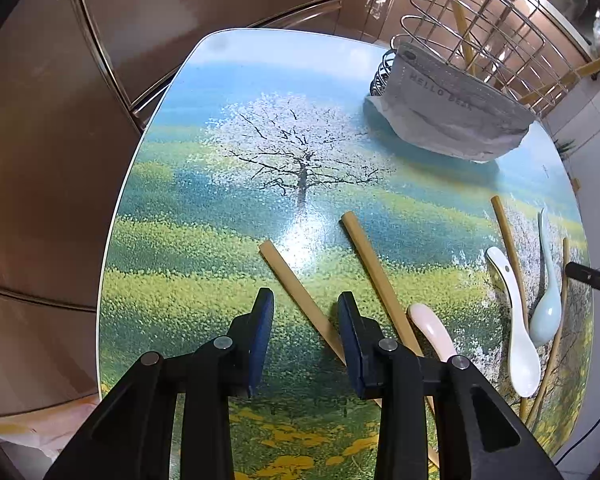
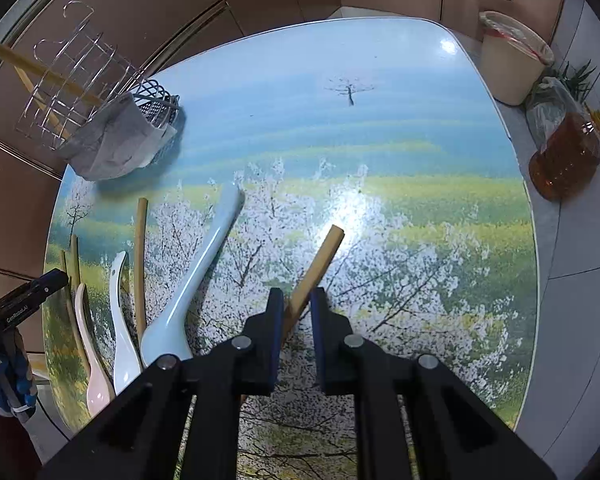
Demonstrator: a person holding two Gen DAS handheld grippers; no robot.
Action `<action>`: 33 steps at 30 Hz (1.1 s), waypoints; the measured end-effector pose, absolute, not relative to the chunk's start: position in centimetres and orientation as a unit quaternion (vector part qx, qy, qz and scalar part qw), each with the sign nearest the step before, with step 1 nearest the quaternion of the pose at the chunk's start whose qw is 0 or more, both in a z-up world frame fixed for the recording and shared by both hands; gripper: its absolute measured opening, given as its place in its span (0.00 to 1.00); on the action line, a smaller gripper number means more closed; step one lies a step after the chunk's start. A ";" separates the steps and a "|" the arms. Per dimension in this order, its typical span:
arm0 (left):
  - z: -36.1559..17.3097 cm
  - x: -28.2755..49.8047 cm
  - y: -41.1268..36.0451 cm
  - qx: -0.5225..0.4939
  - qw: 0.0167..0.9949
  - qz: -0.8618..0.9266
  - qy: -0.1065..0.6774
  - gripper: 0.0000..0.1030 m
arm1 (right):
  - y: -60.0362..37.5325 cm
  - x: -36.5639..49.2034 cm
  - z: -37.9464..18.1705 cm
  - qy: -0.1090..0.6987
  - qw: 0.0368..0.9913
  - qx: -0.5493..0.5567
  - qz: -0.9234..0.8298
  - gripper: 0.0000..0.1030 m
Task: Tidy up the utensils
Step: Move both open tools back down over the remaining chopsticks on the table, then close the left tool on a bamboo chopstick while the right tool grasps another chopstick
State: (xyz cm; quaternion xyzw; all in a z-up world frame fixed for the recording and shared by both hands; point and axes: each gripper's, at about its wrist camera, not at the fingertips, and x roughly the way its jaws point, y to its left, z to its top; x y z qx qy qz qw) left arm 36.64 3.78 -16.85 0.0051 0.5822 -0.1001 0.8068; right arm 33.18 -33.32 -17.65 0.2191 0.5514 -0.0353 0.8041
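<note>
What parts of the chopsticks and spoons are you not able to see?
- Left wrist view: pink spoon bowl, hidden behind the left gripper.
- Right wrist view: lower end of the chopstick, hidden behind the right gripper.
- Both views: wire rack contents, too tangled.

We read "HELLO BEAR" stitched on the grey cloth draped at the wire rack, and "GenRobot.AI", faint, on the left gripper in the right wrist view.
</note>
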 end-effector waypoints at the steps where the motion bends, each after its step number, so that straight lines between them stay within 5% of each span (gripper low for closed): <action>1: -16.9 36.7 3.6 0.009 0.807 -0.100 0.582 0.31 | -33.5 33.2 -17.7 0.552 0.803 0.222 -0.032 0.14; 23: -17.2 39.2 -2.3 0.175 0.785 -0.196 0.561 0.13 | -29.4 35.4 -17.3 0.609 0.788 0.033 0.086 0.19; 33: -17.2 38.3 -0.8 0.147 0.781 -0.186 0.578 0.12 | -28.9 35.2 -17.3 0.591 0.801 0.018 0.097 0.18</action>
